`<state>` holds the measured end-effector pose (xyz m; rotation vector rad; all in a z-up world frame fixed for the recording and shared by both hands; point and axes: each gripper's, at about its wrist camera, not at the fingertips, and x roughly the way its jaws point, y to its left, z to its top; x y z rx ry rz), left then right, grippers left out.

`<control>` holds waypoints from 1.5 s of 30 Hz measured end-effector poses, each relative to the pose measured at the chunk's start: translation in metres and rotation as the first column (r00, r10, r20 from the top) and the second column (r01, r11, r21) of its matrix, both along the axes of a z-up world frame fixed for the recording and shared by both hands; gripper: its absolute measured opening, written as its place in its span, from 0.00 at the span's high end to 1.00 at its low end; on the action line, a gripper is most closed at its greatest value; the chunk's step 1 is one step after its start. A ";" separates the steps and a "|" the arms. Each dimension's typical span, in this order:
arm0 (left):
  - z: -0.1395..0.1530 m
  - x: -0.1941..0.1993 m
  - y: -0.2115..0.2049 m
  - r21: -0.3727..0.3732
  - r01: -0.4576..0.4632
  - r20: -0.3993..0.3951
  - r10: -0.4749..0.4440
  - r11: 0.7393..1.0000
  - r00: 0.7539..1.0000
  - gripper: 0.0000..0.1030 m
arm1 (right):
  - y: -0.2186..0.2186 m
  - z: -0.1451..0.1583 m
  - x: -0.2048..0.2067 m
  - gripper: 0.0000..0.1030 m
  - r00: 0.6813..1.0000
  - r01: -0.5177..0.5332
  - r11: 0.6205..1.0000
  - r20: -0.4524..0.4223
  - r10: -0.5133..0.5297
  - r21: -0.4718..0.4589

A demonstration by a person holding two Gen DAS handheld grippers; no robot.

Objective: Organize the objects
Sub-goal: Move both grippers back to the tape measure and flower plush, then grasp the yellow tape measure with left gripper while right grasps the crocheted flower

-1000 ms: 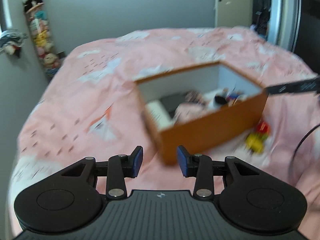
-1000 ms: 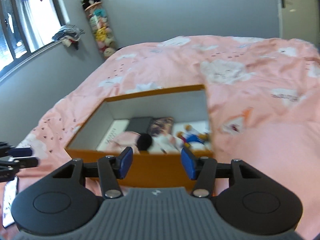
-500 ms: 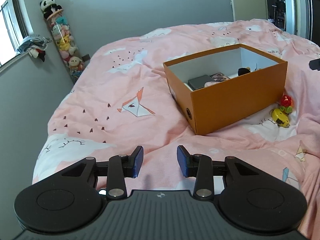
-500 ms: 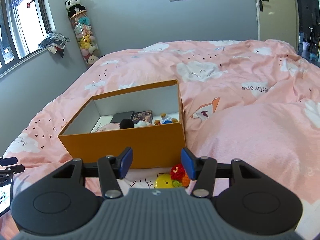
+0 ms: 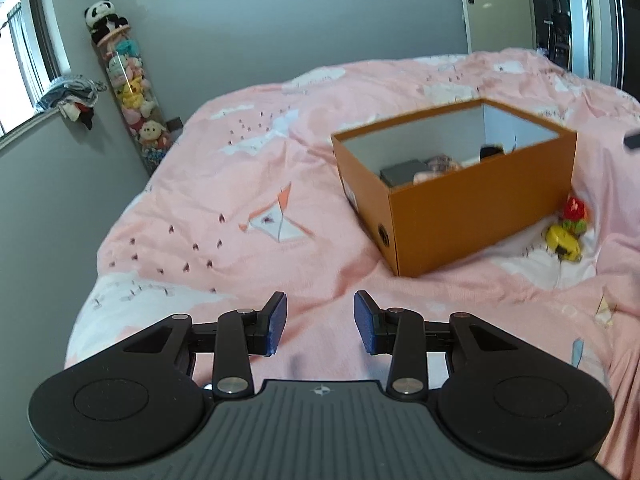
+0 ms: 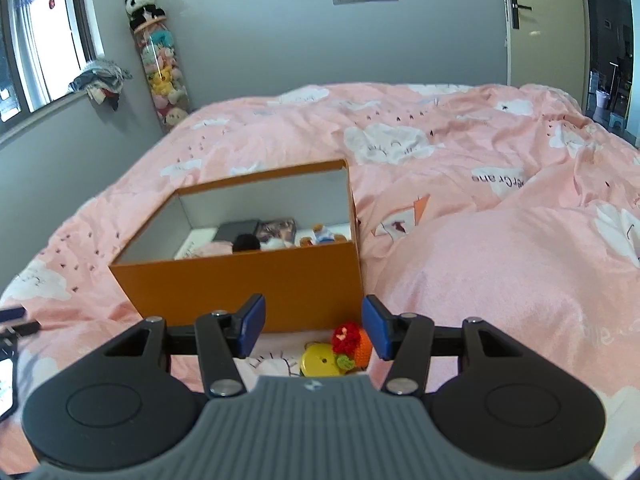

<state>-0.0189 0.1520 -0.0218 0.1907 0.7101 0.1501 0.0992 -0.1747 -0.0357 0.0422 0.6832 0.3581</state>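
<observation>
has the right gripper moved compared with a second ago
Yes. The right gripper has pulled back from the orange box: earlier the box filled the near view, now its whole front wall and the toys before it show.

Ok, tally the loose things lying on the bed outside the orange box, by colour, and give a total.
Yellow: 1, the round yellow toy
Red: 1, the red knitted flower, with a green bit and an orange bit touching it
Total: 2 loose things, both beside the box
</observation>
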 end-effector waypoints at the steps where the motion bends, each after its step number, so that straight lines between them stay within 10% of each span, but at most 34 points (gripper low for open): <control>1: 0.005 0.001 0.000 -0.002 0.003 0.009 -0.003 1.000 1.000 0.56 | 0.002 -0.004 0.003 0.45 1.000 0.004 1.000 -0.027 -0.004 -0.026; 21: 0.023 0.060 -0.066 -0.108 0.134 -0.002 -0.135 0.985 0.991 0.56 | 0.022 -0.083 0.054 0.46 0.972 -0.060 0.986 -0.236 0.021 -0.158; 40: -0.038 0.136 -0.142 -0.362 0.147 -0.194 -0.229 0.920 0.954 0.56 | 0.036 -0.116 0.108 0.62 0.971 -0.146 0.952 -0.221 0.087 -0.268; 45: -0.055 0.152 -0.152 -0.439 0.126 -0.237 -0.249 0.890 0.939 0.56 | 0.016 -0.115 0.113 0.68 0.966 -0.120 0.977 -0.249 0.074 -0.176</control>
